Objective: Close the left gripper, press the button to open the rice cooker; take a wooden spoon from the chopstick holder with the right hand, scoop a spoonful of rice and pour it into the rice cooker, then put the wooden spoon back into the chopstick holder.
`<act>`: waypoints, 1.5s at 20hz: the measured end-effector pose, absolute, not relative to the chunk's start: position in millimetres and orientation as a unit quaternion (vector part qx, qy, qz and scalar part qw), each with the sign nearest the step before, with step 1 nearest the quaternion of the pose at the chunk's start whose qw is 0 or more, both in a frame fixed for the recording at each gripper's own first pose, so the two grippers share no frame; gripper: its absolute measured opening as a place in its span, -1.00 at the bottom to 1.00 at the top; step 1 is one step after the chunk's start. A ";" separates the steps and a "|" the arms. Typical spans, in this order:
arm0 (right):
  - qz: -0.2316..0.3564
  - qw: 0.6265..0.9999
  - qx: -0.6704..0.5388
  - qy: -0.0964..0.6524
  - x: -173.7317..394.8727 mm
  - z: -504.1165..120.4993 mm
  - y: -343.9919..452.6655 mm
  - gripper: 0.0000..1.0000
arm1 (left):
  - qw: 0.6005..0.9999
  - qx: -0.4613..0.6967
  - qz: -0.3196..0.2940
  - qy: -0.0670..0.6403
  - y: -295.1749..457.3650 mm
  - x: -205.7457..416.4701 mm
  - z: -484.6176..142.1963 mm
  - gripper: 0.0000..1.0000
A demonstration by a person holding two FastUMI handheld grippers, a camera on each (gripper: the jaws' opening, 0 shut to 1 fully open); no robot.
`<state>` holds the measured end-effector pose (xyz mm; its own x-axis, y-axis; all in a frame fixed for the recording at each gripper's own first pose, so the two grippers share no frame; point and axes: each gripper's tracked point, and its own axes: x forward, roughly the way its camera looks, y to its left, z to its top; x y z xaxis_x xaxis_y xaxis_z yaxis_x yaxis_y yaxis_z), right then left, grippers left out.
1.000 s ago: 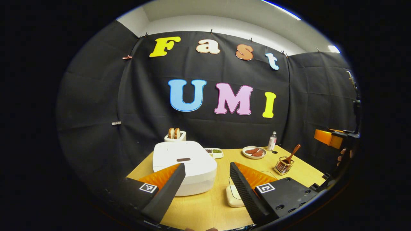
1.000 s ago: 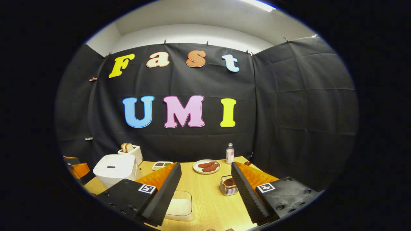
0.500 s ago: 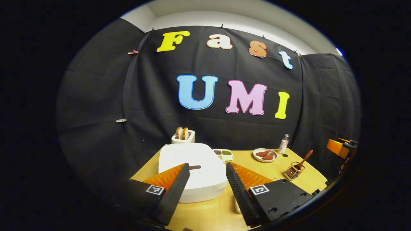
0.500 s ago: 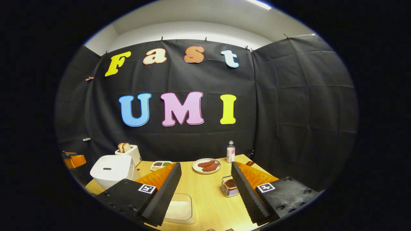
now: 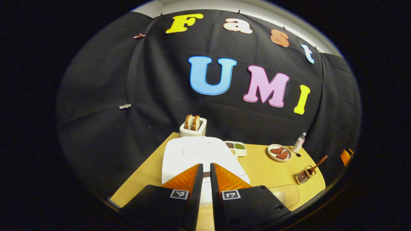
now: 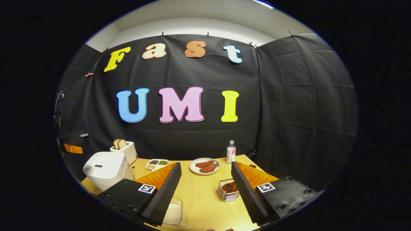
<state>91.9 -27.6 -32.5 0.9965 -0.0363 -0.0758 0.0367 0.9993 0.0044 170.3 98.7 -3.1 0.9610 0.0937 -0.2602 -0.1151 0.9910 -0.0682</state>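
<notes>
The left claw (image 5: 206, 179), its two fingers drawn almost together with only a thin slit between them and nothing held, hung above the front of the white rice cooker (image 5: 199, 154), whose lid was down; the dark button (image 5: 207, 174) showed in the slit just beyond the fingertips. A good press looked to call for fingers fully together, tips centred on the button, and a straight push down with no sideways slide, since the smooth lid offered little purchase and a skewed touch might slip off. The right claw (image 6: 205, 179) waited wide apart and empty over the yellow table (image 6: 202, 199), with a clear container of rice (image 6: 173, 213) low beside its left finger and the wire chopstick holder (image 6: 227, 192) just inside its right finger. In the left gripper view the wooden spoon (image 5: 316, 163) leaned out of that holder toward the table's right edge, well apart from the cooker. Farther back sat a small divided dish of grains (image 5: 236, 148), a plate of reddish pieces (image 5: 279, 152) and a small bottle (image 5: 298, 142). A toaster with two slices of bread (image 5: 192, 126) stood behind the cooker against the black cloth wall. The spoon was untouched, so every step after the lid opening remained to be done.
</notes>
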 end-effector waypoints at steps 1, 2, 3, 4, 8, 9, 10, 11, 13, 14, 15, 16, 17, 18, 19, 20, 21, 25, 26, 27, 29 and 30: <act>-0.018 0.999 0.003 0.041 94.8 -34.9 -31.1 0.96 | 0.988 -0.043 0.052 0.136 98.6 178.3 -6.3 -0.61; -0.017 0.999 0.003 0.044 99.0 -37.7 -33.5 0.96 | 0.987 -0.045 0.057 0.143 100.1 183.9 -10.5 -0.76; -0.016 0.999 0.003 0.049 102.3 -40.9 -36.9 0.96 | 0.986 -0.046 0.053 0.150 98.5 191.1 -13.8 -0.82; -0.015 0.998 0.003 0.053 106.8 -43.9 -40.7 0.96 | 0.985 -0.046 0.049 0.156 94.9 197.8 -19.0 -0.82; -0.007 0.998 0.009 0.063 118.1 -50.5 -47.2 0.96 | 0.982 -0.065 0.029 0.175 86.2 220.5 -37.9 -0.85; -0.006 0.998 0.010 0.065 120.4 -51.7 -48.8 0.96 | 0.981 -0.072 0.027 0.179 85.3 225.1 -42.9 -0.86; -0.004 0.998 0.009 0.067 122.2 -54.2 -50.5 0.96 | 0.979 -0.077 0.025 0.186 84.2 228.1 -49.0 -0.89; -0.003 0.998 0.007 0.070 123.9 -56.2 -52.5 0.96 | 0.977 -0.081 0.022 0.194 83.6 230.1 -54.6 -0.89; -0.002 0.997 0.006 0.073 125.3 -58.4 -55.9 0.96 | 0.976 -0.078 0.028 0.199 87.2 231.4 -61.6 -0.89; -0.002 0.997 0.006 0.074 126.1 -58.9 -57.8 0.96 | 0.976 -0.075 0.032 0.200 87.5 232.1 -62.5 -0.89; -0.002 0.997 0.006 0.075 126.6 -59.7 -59.0 0.96 | 0.975 -0.074 0.033 0.205 88.2 234.2 -66.0 -0.89; -0.002 0.997 0.007 0.078 127.6 -61.7 -60.3 0.96 | 0.974 -0.074 0.036 0.212 89.6 235.9 -71.4 -0.89; -0.001 0.997 0.008 0.080 128.5 -62.7 -61.4 0.96 | 0.972 -0.074 0.038 0.220 91.3 237.1 -75.6 -0.89; -0.002 0.997 0.009 0.082 129.3 -63.4 -62.2 0.96 | 0.971 -0.075 0.039 0.223 92.5 238.2 -80.0 -0.89; -0.003 0.997 0.009 0.081 129.5 -62.7 -63.4 0.96 | 0.971 -0.075 0.040 0.224 91.9 237.9 -81.9 -0.89; -0.004 0.997 0.009 0.080 130.5 -61.9 -64.2 0.96 | 0.972 -0.070 0.040 0.219 91.4 240.2 -82.2 -0.89; -0.004 0.997 0.009 0.080 130.4 -61.5 -64.9 0.96 | 0.972 -0.066 0.040 0.223 90.9 239.2 -82.9 -0.89; 0.000 0.996 0.008 0.085 128.4 -65.3 -63.2 0.96 | 0.972 -0.035 0.040 0.230 87.4 240.1 -87.0 -0.88; -0.001 0.996 0.005 0.085 126.6 -65.4 -63.8 0.96 | 0.972 -0.029 0.039 0.230 88.6 240.1 -89.7 -0.87; -0.002 0.997 0.003 0.080 125.6 -62.2 -64.4 0.96 | 0.969 -0.030 0.040 0.240 89.6 238.8 -93.4 -0.87; 0.000 0.997 0.000 0.076 122.7 -59.1 -61.6 0.96 | 0.971 -0.042 0.039 0.234 89.8 239.2 -93.2 -0.87; 0.000 0.997 -0.001 0.075 120.9 -58.9 -61.6 0.96 | 0.972 -0.046 0.038 0.229 90.9 239.6 -88.5 -0.87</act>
